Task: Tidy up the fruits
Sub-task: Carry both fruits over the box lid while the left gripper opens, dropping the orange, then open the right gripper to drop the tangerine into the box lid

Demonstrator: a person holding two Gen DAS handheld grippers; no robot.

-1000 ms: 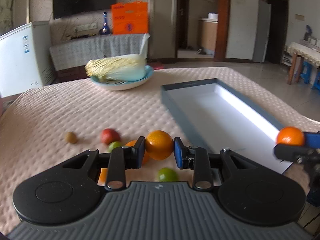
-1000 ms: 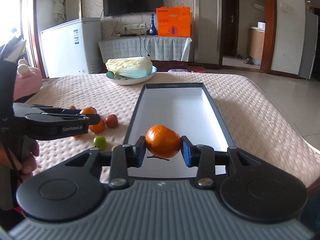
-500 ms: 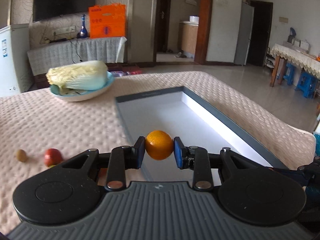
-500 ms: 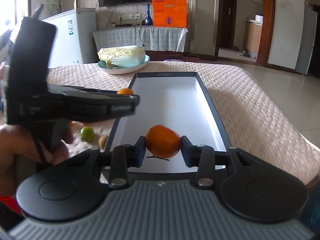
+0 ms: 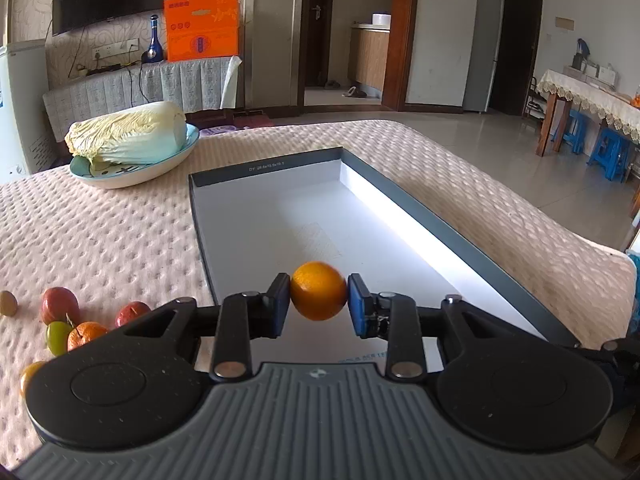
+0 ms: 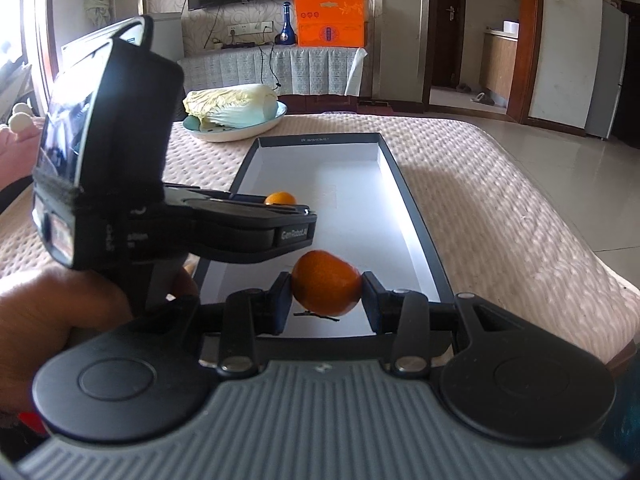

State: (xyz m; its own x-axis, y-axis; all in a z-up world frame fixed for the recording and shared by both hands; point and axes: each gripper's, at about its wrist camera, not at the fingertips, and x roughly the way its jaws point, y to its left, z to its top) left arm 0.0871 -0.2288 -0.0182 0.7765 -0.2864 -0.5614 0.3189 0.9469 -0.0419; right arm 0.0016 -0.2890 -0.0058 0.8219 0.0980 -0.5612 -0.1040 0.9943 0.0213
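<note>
The left gripper [image 5: 319, 298] has its fingers clamped on an orange [image 5: 318, 296], above the near part of the grey box [image 5: 472, 240]. The right gripper [image 6: 326, 290] has its fingers pinching a tangerine [image 6: 326, 288] over the box's near end. More fruit [image 5: 60, 322] lies left of the box on the bench [image 5: 100, 232].

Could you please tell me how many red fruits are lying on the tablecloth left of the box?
2: one red fruit near the view's left edge, another closer to the box, partly behind the left gripper. More may be hidden.
</note>
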